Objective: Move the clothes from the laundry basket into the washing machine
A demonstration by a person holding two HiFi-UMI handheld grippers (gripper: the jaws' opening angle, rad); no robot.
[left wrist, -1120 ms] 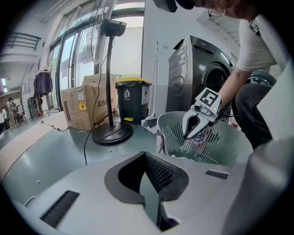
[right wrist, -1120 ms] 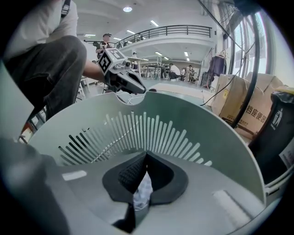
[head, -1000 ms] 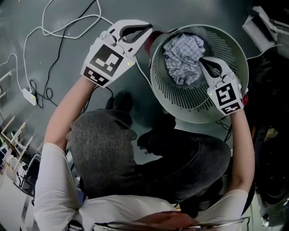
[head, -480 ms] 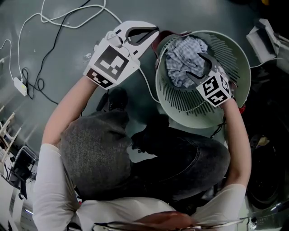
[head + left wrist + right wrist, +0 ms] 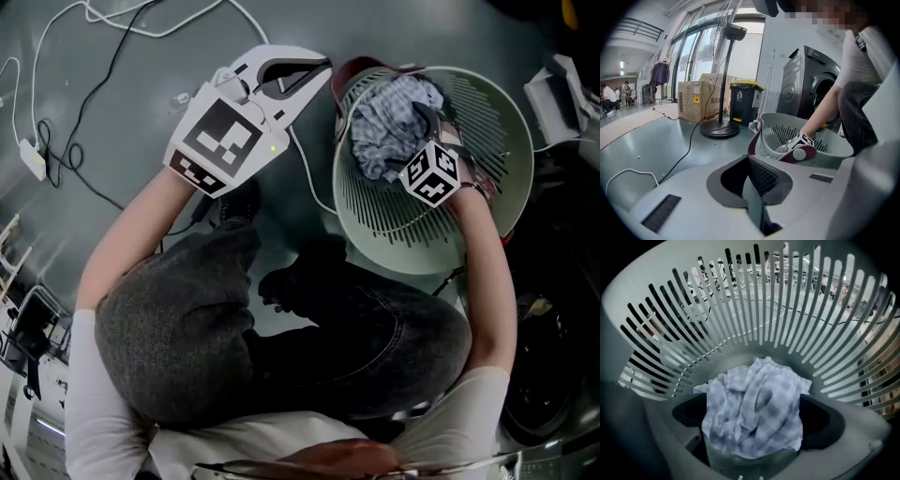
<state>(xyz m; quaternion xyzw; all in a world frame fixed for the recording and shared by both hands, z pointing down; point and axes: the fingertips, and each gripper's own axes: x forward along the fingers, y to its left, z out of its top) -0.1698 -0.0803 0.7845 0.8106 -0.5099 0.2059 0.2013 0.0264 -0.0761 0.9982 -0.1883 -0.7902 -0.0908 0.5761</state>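
A pale green slatted laundry basket (image 5: 487, 187) stands on the grey floor with a crumpled blue-and-white checked cloth (image 5: 384, 131) inside. My right gripper (image 5: 424, 120) points steeply down into the basket. Its jaws have just been opening and now stand wide, one on each side of the checked cloth (image 5: 754, 404), without pressing on it. My left gripper (image 5: 314, 67) hovers over the floor just left of the basket rim, shut and holding nothing. In the left gripper view the basket (image 5: 785, 133) is ahead, and the dark washing machine (image 5: 811, 84) stands behind it.
White and black cables (image 5: 122, 56) and a power adapter (image 5: 28, 155) lie on the floor at the left. The person's knees fill the space below the basket. A fan stand (image 5: 719, 129), a cardboard box (image 5: 696, 101) and a bin (image 5: 743, 101) stand farther off.
My right gripper has dropped from the basket's right rim down onto the cloth, and its jaws have opened wide. The left gripper has shifted only slightly.
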